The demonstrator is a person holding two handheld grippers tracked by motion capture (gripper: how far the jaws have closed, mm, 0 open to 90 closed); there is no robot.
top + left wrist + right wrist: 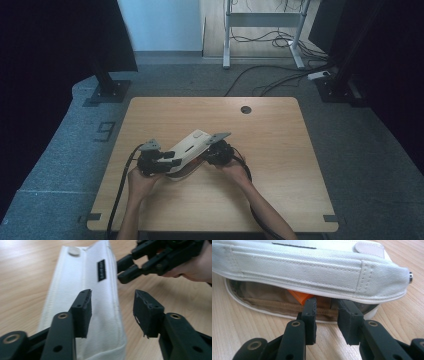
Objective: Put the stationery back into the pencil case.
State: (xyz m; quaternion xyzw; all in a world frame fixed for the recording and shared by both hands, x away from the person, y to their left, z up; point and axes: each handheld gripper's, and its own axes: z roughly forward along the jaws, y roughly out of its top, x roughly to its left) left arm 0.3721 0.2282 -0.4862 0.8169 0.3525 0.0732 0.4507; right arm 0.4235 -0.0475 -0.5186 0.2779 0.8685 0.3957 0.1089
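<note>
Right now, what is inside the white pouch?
Through the open side of the white pouch, a tan lining and the corner of an orange object show, just beyond the right gripper. The top flap covers the rest of the interior.

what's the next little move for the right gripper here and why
Probably ease the right gripper slightly forward into the open mouth of the white pouch and close on the orange thing inside. Its jaws stand a little apart right at the opening, with the orange corner just beyond the left jaw. The left gripper hangs open over the pouch's top.
</note>
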